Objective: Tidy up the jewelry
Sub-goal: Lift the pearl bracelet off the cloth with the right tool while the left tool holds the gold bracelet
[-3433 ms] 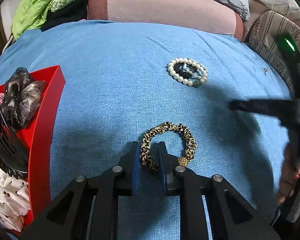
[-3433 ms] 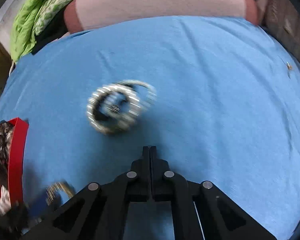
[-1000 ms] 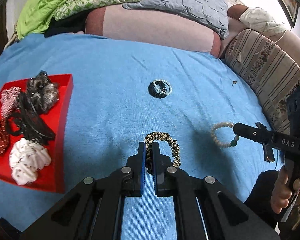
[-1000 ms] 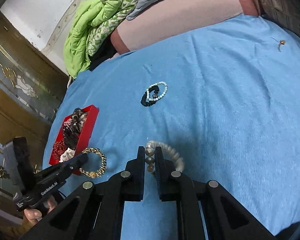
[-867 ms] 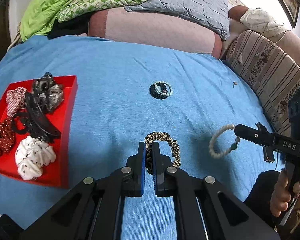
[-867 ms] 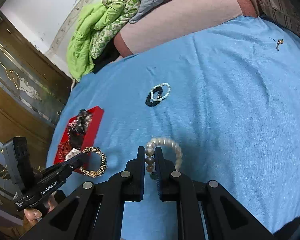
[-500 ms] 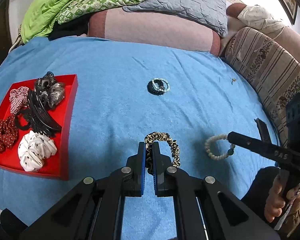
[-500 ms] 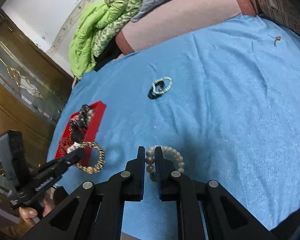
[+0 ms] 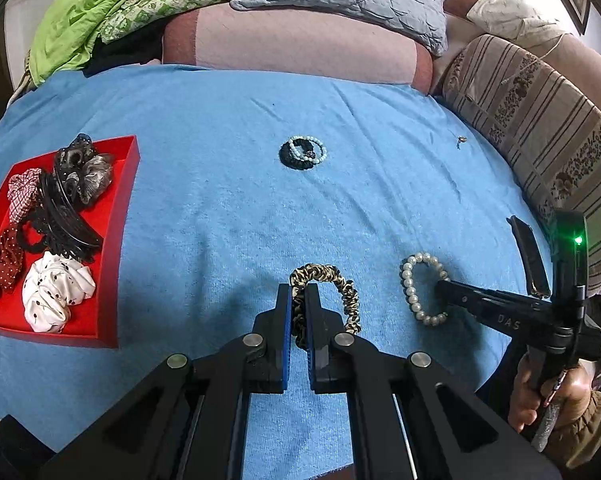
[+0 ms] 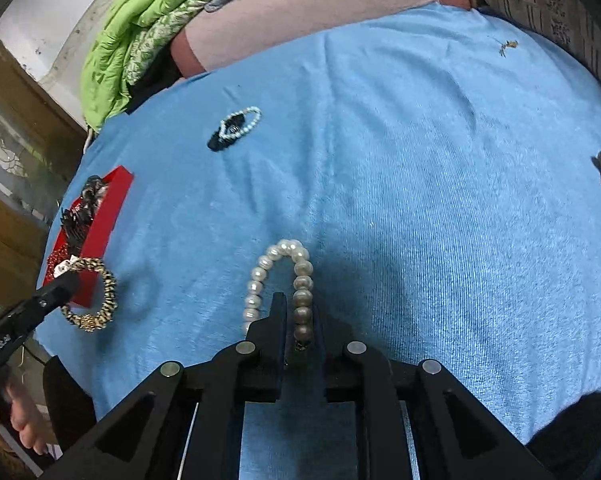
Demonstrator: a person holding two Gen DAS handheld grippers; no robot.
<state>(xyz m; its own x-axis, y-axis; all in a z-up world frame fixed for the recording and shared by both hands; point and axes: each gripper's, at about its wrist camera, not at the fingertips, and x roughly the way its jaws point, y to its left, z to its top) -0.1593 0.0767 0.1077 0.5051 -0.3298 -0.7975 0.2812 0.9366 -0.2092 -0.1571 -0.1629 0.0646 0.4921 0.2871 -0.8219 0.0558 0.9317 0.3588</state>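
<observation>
Both tools loaded, mid-carry. Left gripper (image 9: 297, 312) is clamped narrow on the leopard-print scrunchie (image 9: 332, 286), which hangs off its tips above the blue cloth (image 9: 228, 208). Right gripper (image 10: 298, 324) is pinched on the pearl bracelet (image 10: 278, 268), loop sticking forward, clear of the cloth as far as I can tell.

Red tray (image 9: 118, 240) sits at the left edge of the cloth and already holds a white spotted scrunchie (image 9: 56, 290), a black claw clip (image 9: 66, 220), a grey-black scrunchie (image 9: 86, 172) and red patterned ones – so a fair share looks sorted.

Left to do, by my read: drop both held pieces, then fetch the pale bead bracelet (image 9: 308, 148), which lies on top of a black scrunchie (image 9: 294, 159) mid-cloth, well apart from the tray. A small charm-like item (image 9: 461, 141) sits near the far right edge – too small to identify. Roughly halfway or a bit past.
</observation>
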